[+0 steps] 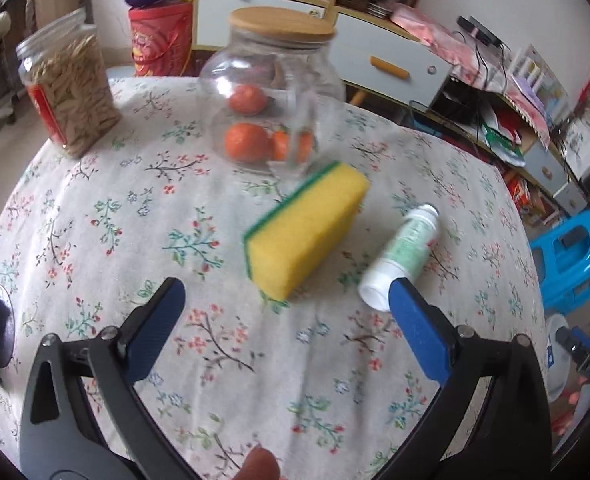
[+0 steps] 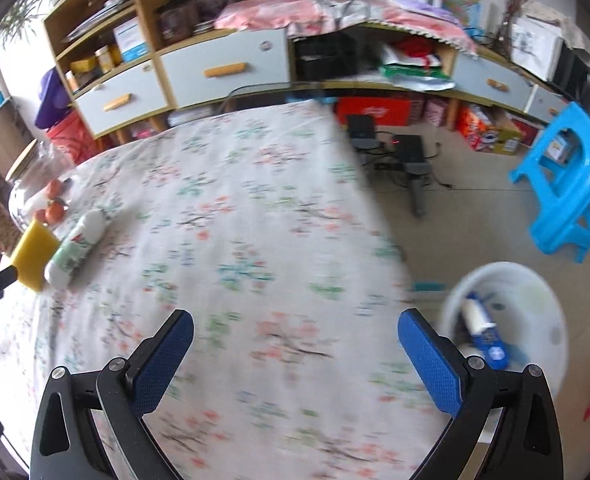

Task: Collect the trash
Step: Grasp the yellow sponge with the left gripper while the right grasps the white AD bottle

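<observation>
Clearly, the table with its flowered cloth is the largest thing. On the floor beside it stands a white bin with a blue and white packet inside. On the table a yellow sponge lies near a white bottle, which lies on its side. The left gripper hovers with jaws wide, empty, its right finger just beside the bottle. The right gripper is wide too, holding nothing.

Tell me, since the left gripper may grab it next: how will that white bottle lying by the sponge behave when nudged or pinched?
The white bottle lies on its side and looks round, so a nudge would probably roll it. It looks like smooth plastic, likely light, so it may slip unless the open left gripper closes across its body.
</observation>
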